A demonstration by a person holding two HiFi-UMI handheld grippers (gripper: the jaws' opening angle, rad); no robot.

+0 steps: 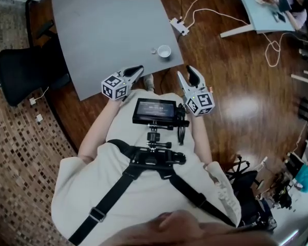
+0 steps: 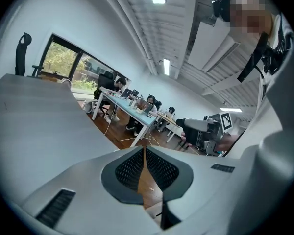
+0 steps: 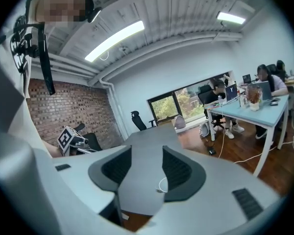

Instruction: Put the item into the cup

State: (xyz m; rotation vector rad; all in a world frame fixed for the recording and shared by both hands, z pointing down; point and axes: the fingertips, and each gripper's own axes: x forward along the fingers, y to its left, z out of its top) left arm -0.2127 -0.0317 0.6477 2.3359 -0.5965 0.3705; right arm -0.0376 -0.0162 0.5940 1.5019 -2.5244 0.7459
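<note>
item (image 1: 153, 50) beside cup (image 1: 164, 51), beyond left gripper (image 1: 138, 68) (closed)

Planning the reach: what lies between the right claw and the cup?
Head view: only bare table and floor between right claw and cup.

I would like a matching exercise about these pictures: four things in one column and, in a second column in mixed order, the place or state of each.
Things
1. left gripper
2. right gripper
3. white cup
4. small white item

Places or states
A. fingers apart, nothing between them
B. lies on the grey table, just beside the cup
C. fingers together, nothing held
D. stands upright on the grey table, near its edge

Pairs: 1-C, 2-A, 3-D, 4-B
</note>
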